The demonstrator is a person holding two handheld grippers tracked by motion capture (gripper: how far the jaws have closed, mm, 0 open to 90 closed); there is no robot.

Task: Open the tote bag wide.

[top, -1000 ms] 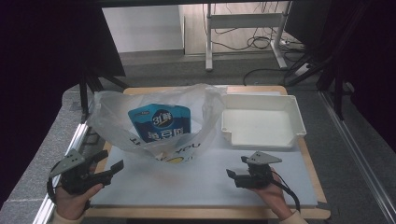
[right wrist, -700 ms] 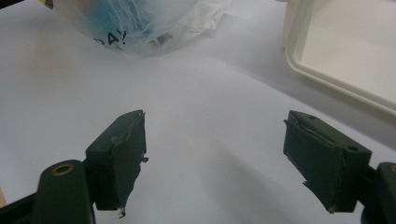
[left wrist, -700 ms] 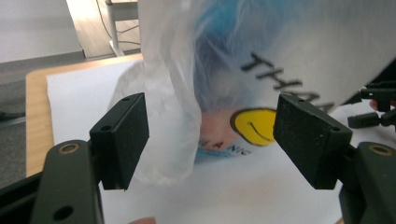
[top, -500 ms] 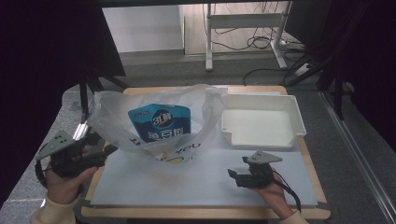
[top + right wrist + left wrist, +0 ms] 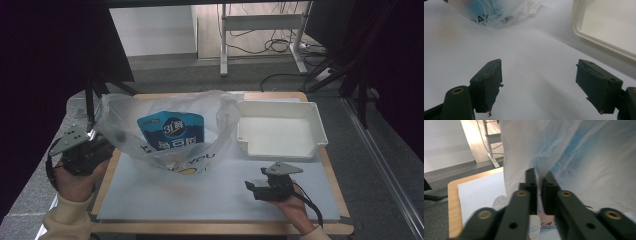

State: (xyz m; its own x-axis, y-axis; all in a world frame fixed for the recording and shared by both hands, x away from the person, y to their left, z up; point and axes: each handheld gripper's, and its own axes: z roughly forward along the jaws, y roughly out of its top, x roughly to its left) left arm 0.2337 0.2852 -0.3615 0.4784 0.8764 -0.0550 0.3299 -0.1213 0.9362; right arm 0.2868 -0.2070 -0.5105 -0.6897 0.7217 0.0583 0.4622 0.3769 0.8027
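The left gripper (image 5: 102, 146), held in the left hand (image 5: 75, 175) at the desk's left edge, has just closed its jaws, pinching thin plastic film between them. The right gripper (image 5: 250, 186) lies low in the right hand (image 5: 292, 202), jaws spread wide with nothing between them.
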